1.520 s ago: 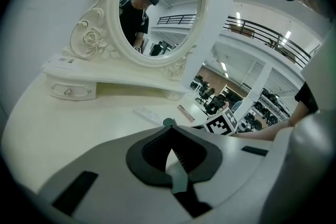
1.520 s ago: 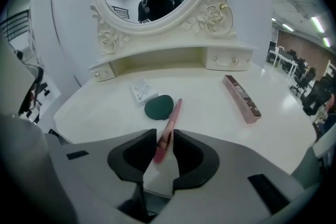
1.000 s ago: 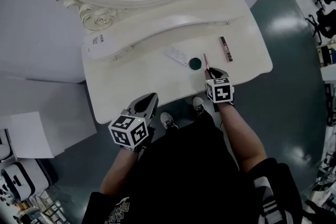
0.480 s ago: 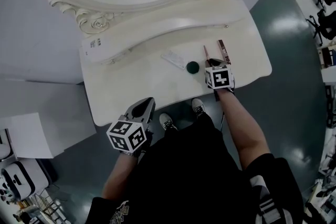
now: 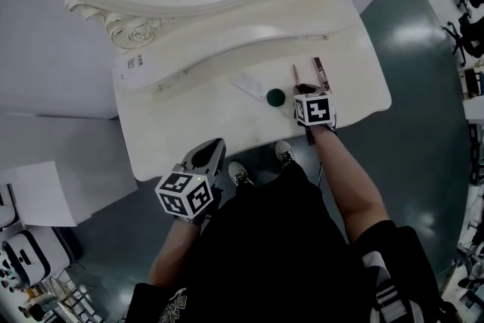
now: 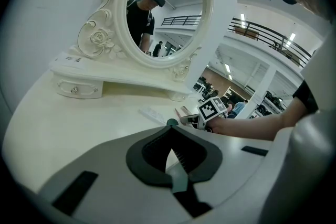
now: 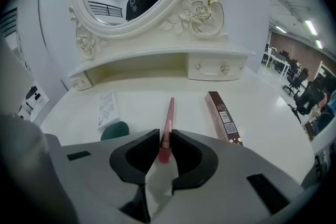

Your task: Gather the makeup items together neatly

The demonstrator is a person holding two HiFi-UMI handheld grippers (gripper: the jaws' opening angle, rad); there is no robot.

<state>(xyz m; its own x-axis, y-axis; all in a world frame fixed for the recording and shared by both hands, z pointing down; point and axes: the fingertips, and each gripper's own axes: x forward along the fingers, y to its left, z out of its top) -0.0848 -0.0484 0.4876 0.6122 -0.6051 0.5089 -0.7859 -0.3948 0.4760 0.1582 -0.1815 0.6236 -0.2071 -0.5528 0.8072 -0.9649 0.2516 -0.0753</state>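
My right gripper [image 5: 305, 91] [image 7: 164, 140] is shut on the near end of a slim pink makeup pencil [image 5: 296, 75] [image 7: 169, 113], which points away over the white vanity top [image 5: 189, 125]. Just right of the pencil and roughly parallel lies a long brown box [image 5: 322, 72] [image 7: 222, 115]. To the left sit a round dark-green compact [image 5: 276, 95] [image 7: 115, 130] and a flat white box [image 5: 250, 85] [image 7: 107, 107]. My left gripper [image 5: 215, 144] [image 6: 169, 136] is shut and holds nothing, hanging off the table's front edge.
An oval mirror in a carved white frame [image 5: 144, 7] stands at the back on a raised shelf with small drawers [image 7: 210, 67]. A printed white label [image 5: 134, 62] lies on the shelf's left end. The table's front edge runs just ahead of my legs.
My right gripper has carried the pink pencil a little farther onto the table, so it now lies close beside the brown box. The left gripper has barely moved.
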